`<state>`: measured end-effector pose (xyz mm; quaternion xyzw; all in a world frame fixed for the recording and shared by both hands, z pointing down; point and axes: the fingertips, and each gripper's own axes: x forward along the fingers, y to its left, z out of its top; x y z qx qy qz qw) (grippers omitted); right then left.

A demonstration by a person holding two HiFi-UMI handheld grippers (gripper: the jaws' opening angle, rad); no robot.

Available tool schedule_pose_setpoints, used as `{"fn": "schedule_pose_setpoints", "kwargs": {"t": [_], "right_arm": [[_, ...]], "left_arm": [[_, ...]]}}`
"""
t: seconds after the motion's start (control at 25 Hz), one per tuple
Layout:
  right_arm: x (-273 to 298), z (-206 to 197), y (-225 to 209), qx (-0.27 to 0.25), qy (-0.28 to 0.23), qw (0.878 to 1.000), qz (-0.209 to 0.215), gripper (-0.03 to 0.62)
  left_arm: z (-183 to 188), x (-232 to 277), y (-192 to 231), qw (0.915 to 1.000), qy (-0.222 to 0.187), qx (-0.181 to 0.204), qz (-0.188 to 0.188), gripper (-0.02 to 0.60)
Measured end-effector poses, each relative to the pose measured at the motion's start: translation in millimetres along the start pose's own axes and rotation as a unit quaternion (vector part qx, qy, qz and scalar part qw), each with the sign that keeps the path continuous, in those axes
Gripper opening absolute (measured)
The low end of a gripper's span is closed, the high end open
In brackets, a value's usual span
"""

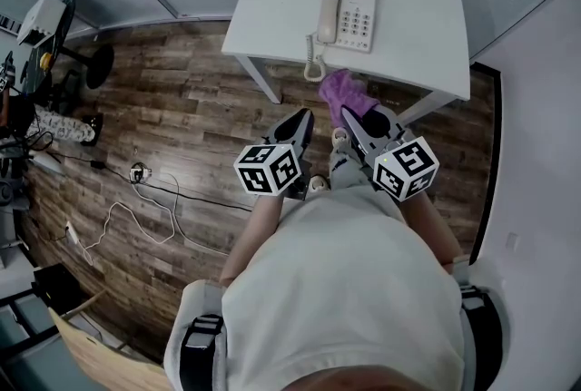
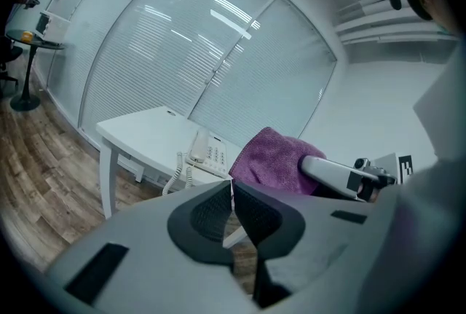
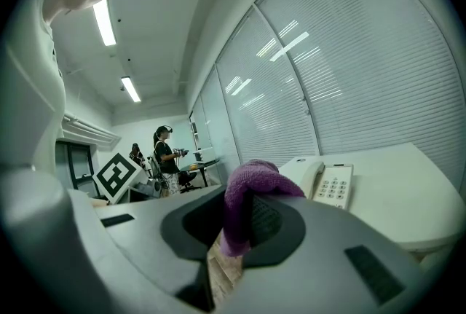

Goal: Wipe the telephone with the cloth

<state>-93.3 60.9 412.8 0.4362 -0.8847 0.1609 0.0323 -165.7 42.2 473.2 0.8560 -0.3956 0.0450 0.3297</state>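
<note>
The right gripper [image 3: 234,224] has its jaws clamped on a purple cloth [image 3: 251,178], which bunches up above the fingertips. The left gripper [image 2: 231,194] has its jaws pressed together with nothing between them. It is just left of the right one. The telephone [image 1: 346,15] lies on the white table [image 1: 427,26], handset on its left side, with the coiled cord hanging over the near edge. The cloth is in the air at the table's near edge, on the near side of the telephone and apart from it. Both grippers point toward the table.
</note>
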Motion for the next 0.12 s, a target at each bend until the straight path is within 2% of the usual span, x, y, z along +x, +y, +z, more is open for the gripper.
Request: {"fn": "schedule_pose_setpoints", "kwargs": {"t": [0.12], "right_arm": [[-0.1,-0.4,-1.9,-0.001,0.001,1.000,0.000,0.061]], "left_arm": [[-0.7,1.5,-0.9,1.0000,0.000,0.000,-0.001,0.031]]}}
